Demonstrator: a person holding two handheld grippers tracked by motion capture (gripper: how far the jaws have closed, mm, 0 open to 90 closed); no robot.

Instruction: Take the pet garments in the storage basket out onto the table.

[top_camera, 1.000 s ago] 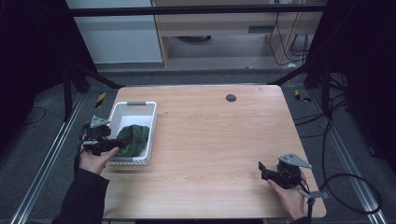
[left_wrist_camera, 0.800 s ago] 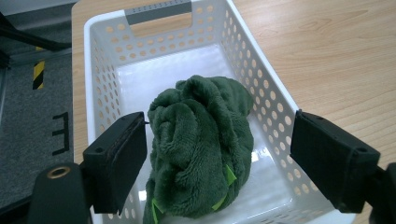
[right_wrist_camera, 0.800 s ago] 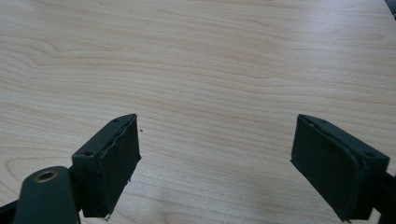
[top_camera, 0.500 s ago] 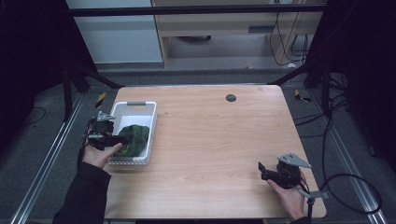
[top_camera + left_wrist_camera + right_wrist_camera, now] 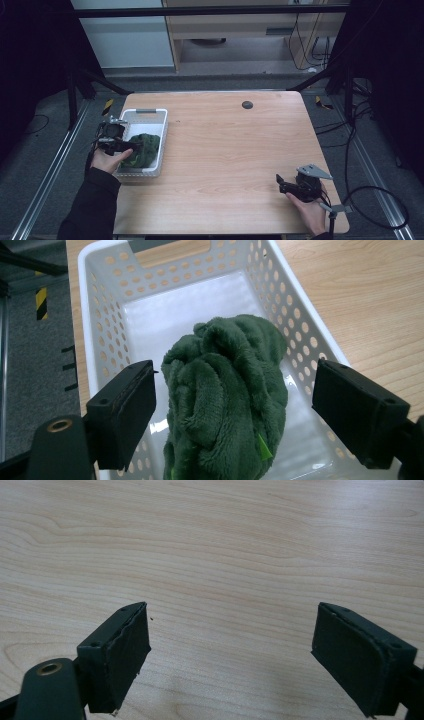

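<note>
- The left gripper (image 5: 235, 410) has two black, block-shaped jaws with flat inner faces; a brass-ringed screw hole sits behind the left-hand jaw.
- The right gripper (image 5: 232, 655) has matching black jaws, small screw holes along their edges, and a like ringed hole behind its left-hand jaw.
- A grey three-cornered plate tops the right gripper; a black cable trails behind it.
- A dark sleeve covers the left forearm.

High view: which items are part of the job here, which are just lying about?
In the job:
- left gripper, jaws open either side of the towel
- green towel, bunched in the basket
- white perforated basket

Lying about:
- right gripper, open over bare wooden table
- small dark disc near the table's far edge
</note>
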